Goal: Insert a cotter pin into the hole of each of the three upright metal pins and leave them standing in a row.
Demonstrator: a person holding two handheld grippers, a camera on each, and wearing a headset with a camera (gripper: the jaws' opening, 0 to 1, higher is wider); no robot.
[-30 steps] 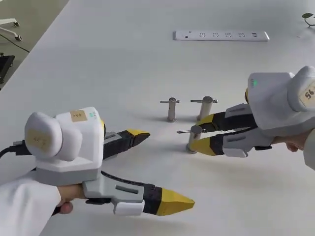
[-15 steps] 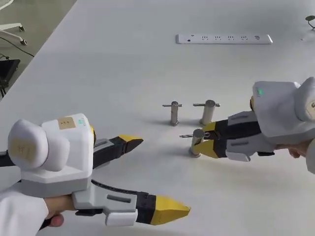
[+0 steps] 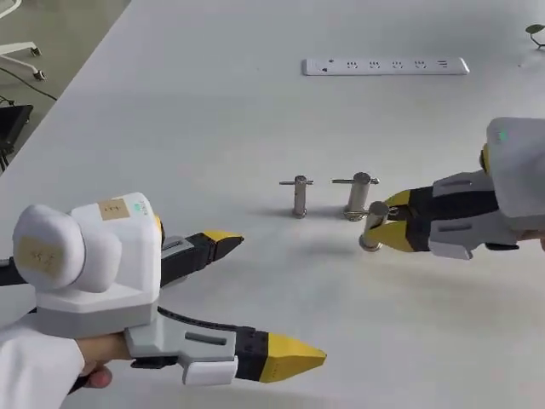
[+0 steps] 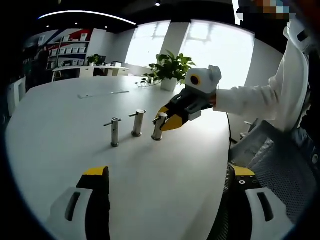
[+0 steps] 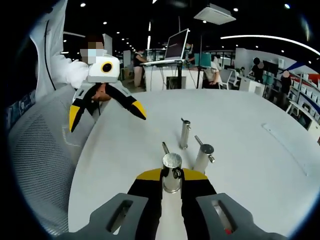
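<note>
1. The right gripper [image 3: 385, 220] has pulled the held pin [image 3: 371, 233] back toward itself. A second ago that pin stood out in front of the other two. Now it is just beside the middle pin [image 3: 358, 195].
2. The right fingers are nearly closed. They pinch the held pin between their yellow tips, and it stands straight up.
3. The end pin [image 3: 299, 197] stands past the middle pin, farther from the right fingertips. Those two have stayed put.
4. Each pin has a cotter pin [image 3: 295, 181] poking through near its top. So I think the pushing-in part is done and only the lining-up is left.
5. From the left gripper view, the three already look close to a row. I can't quite tell if the held pin's foot is on the table [image 3: 213, 111] or a bit above it.
6. The left gripper [image 3: 277, 298] has its fingers wide open with nothing in them. It hangs over the table, well apart from the pins.
7. The tight spot is the middle pin, near the far right finger. Opening fast could knock it over.
8. Elsewhere there is lots of bare table around both pairs of fingers. The power strip [image 3: 385, 66] lies well beyond the fingertips.
</note>
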